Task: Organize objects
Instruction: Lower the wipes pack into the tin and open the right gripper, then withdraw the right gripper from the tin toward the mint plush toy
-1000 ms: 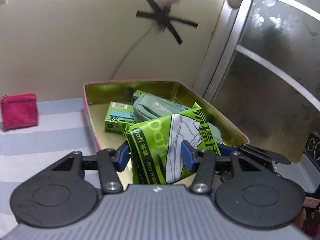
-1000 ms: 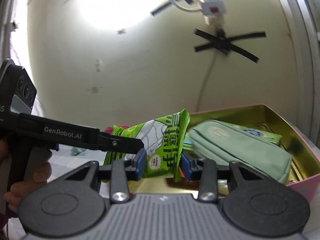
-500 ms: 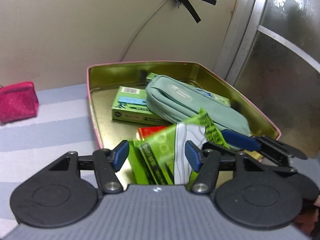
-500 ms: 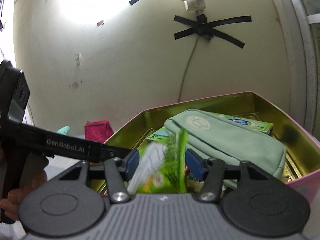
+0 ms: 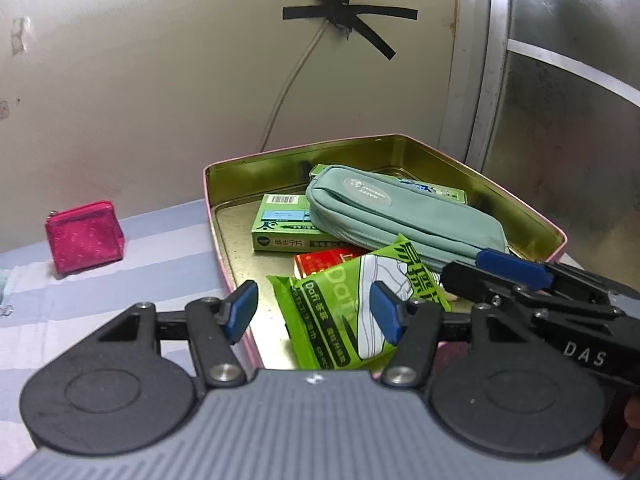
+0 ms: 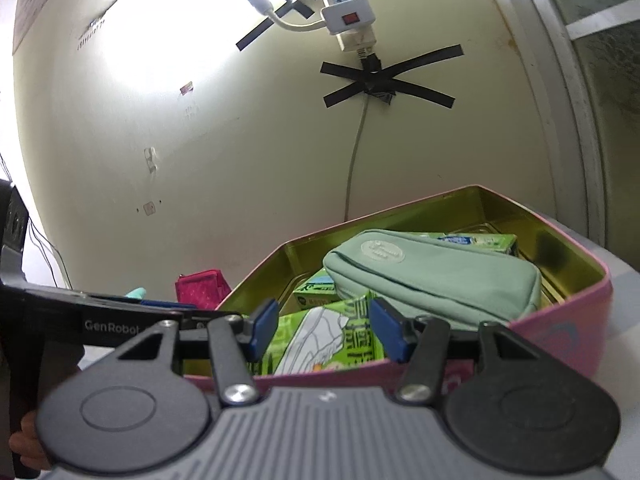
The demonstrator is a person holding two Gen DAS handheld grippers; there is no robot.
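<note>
A bright green snack packet is seen lying inside the pink-rimmed tin, at its near end, partly over a red box and against a pale green pencil case; a green medicine box is lodged beneath the case, and another green box is seen behind it. The left gripper is held with its blue pads spread, the packet between them but not pinched; the right gripper is likewise parted over the tin's near wall, the packet being framed loosely. A crimson pouch is left on the striped cloth, well apart from the tin.
</note>
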